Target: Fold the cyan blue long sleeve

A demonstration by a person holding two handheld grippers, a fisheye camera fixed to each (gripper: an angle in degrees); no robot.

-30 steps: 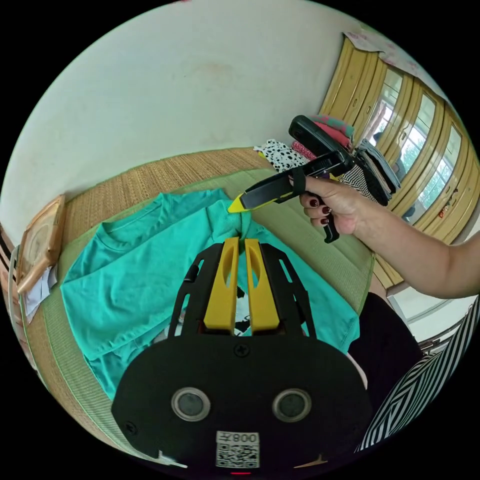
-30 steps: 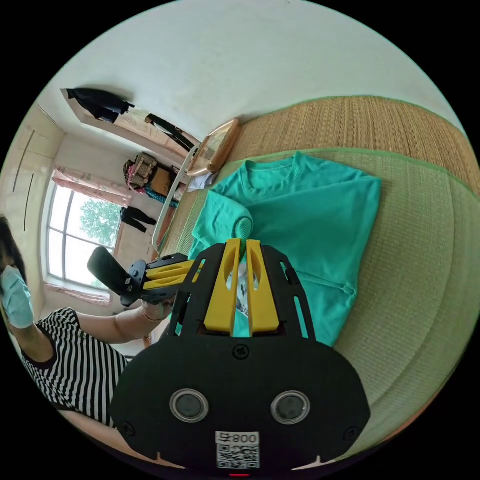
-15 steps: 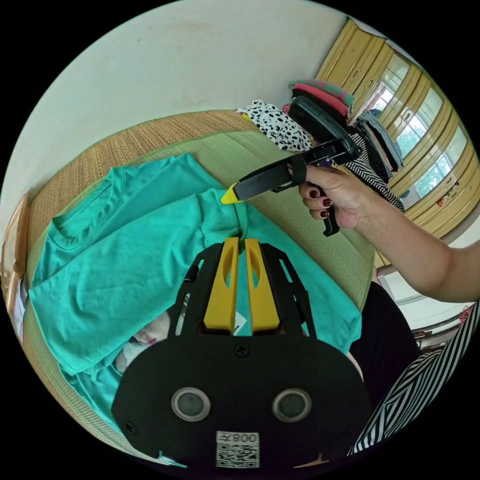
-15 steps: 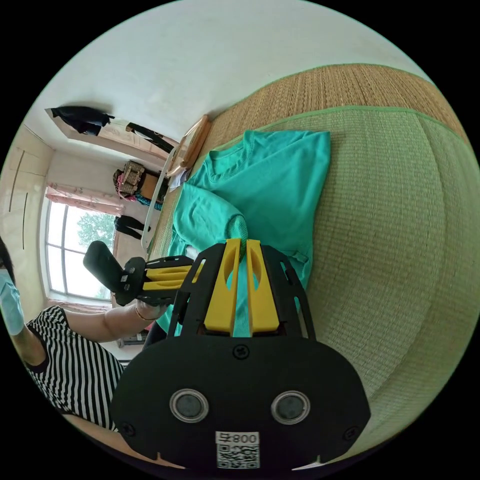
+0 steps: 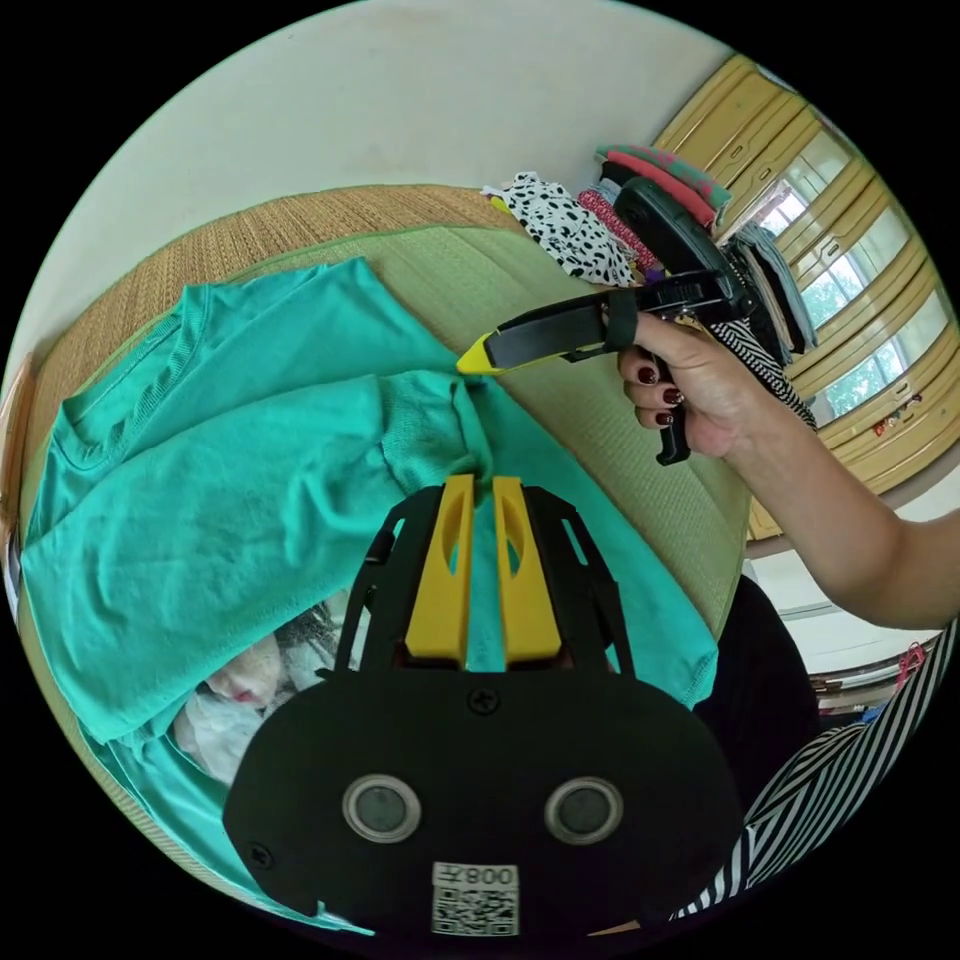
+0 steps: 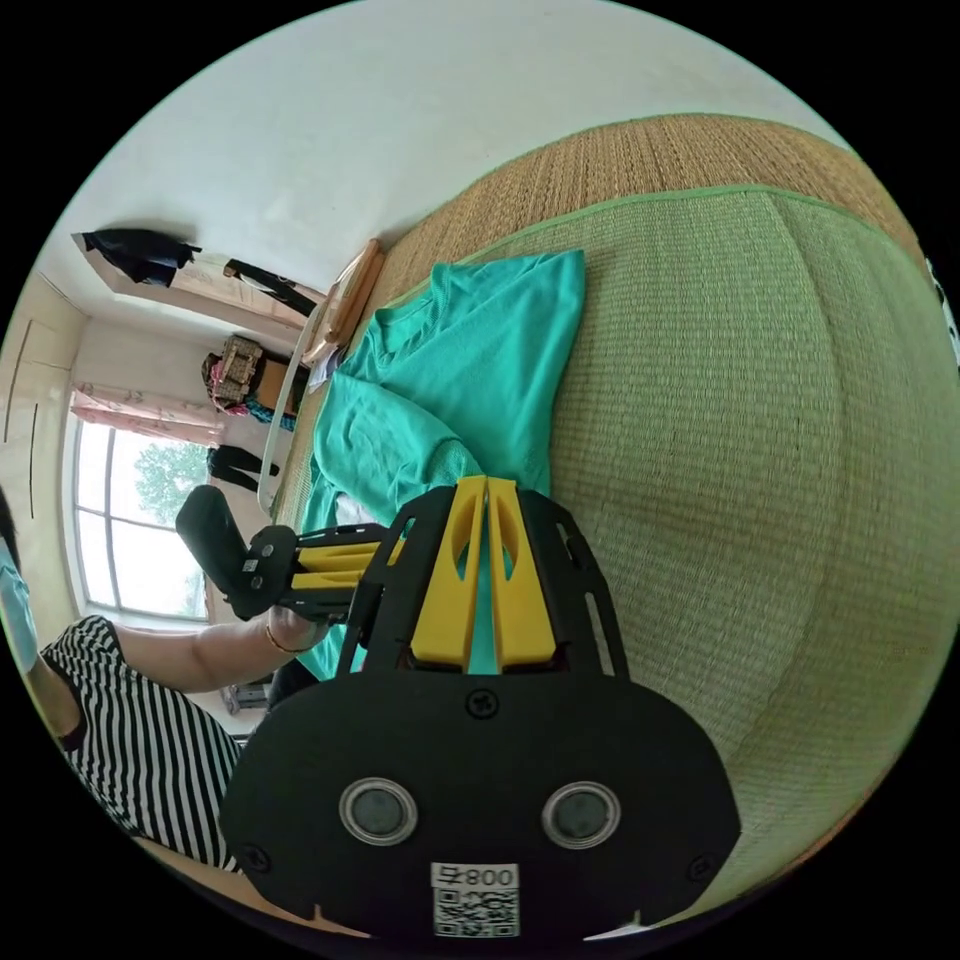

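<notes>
The cyan long-sleeve shirt (image 5: 250, 450) lies on a green woven mat (image 5: 560, 300), with one layer lifted off the rest. My left gripper (image 5: 480, 482) is shut on a bunched fold beside the ribbed cuff (image 5: 430, 425). A hand holds my right gripper (image 5: 478, 360) just beyond it, its tip on the same fold. In the right gripper view the shirt (image 6: 470, 340) stretches away to the upper left. My right gripper (image 6: 487, 485) is shut on its fabric there. The left gripper's yellow fingers (image 6: 335, 565) reach in from the left.
A spotted garment (image 5: 565, 235) and a stack of folded clothes (image 5: 680, 190) sit at the mat's far end, by yellow cabinets (image 5: 850, 260). A framed board (image 6: 350, 290) leans beyond the shirt's collar. The person's striped top (image 6: 120, 720) is at the lower left. Bare mat (image 6: 750, 400) lies right of the shirt.
Both grippers, still shut on the fold, have drawn it across the shirt toward the bare mat. The lifted layer has risen, baring a pale print beneath.
</notes>
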